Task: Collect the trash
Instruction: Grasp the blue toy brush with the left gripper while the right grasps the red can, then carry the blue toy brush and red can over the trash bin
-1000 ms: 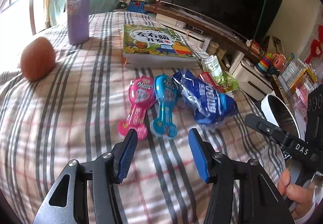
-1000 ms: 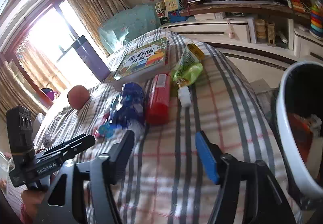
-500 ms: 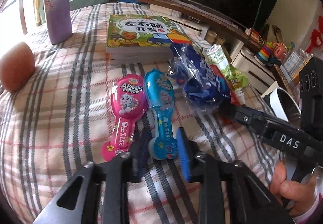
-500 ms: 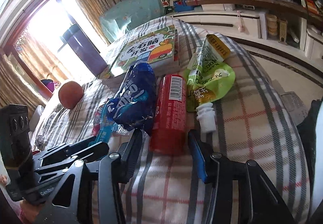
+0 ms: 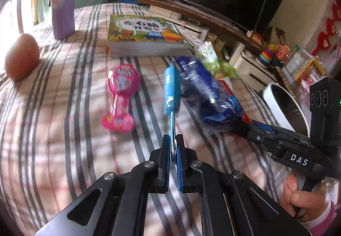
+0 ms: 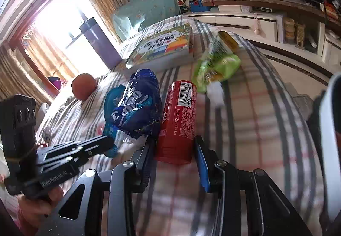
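My left gripper (image 5: 173,146) is shut on the bottom end of a flat blue toy-shaped wrapper (image 5: 170,91), which stands on edge above the striped bedspread. A pink wrapper (image 5: 121,97) lies to its left. A crumpled dark blue snack bag (image 5: 204,95) lies to the right. In the right wrist view my right gripper (image 6: 174,150) is open, its jaws on either side of the near end of a red can (image 6: 179,116) lying on the bed. The blue bag (image 6: 138,106) touches the can's left side. A green pouch (image 6: 215,63) with a white cap lies beyond.
A white-rimmed trash bin (image 5: 283,108) stands off the bed's right side; it also shows in the right wrist view (image 6: 330,104). A picture book (image 5: 142,33), a purple flask (image 5: 64,1) and a brown egg-shaped ball (image 5: 21,57) rest farther back. A TV stand lies beyond.
My left gripper closed on the blue wrapper and turned it up on edge. My right gripper moved forward until its open jaws straddle the red can.
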A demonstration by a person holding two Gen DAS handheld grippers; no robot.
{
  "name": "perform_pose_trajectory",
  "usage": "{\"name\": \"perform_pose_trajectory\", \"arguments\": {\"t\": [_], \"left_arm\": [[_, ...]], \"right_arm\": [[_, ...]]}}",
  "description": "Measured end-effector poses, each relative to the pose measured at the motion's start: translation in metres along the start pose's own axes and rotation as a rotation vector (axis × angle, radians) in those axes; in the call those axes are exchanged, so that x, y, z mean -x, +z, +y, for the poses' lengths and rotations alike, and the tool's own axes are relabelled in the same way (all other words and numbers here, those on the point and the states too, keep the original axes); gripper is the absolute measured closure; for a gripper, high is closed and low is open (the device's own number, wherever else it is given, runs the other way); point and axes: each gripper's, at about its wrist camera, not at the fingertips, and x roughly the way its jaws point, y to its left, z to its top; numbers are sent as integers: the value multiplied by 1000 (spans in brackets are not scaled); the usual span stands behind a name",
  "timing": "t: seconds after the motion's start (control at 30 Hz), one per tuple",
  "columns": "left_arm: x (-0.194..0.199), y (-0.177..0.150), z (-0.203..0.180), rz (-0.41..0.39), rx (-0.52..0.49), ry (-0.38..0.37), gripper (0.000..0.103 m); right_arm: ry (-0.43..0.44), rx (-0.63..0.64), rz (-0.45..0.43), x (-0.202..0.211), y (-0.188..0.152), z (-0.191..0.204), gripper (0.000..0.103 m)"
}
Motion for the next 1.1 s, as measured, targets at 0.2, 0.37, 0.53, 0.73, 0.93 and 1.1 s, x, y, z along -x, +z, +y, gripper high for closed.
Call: {"name": "perform_pose_trajectory", "arguments": {"t": [0.2,0.37,0.53,0.73,0.93,1.1], "left_arm": [[10,-19,8,34,40,-46,99],[17,-21,14,32,52,-43,99],[16,-23,11,34,59,-12,88],[6,-17,-7,15,40,34,78],[-2,-10,-12,6,27,49,67],[-5,-9,-15,-12,14,61,69]], "right_arm": [[-17,0,27,25,-26,-9,62],[-10,-26,10,38,-33,-14,56],[-36,-50,-30,39,-27,-16,51],[-75,-58,-29,20,-17,-17,51],[-78,-27,-30,20,-20,-10,58],[-69,-20,-36,35,-33,-11,60]]}}
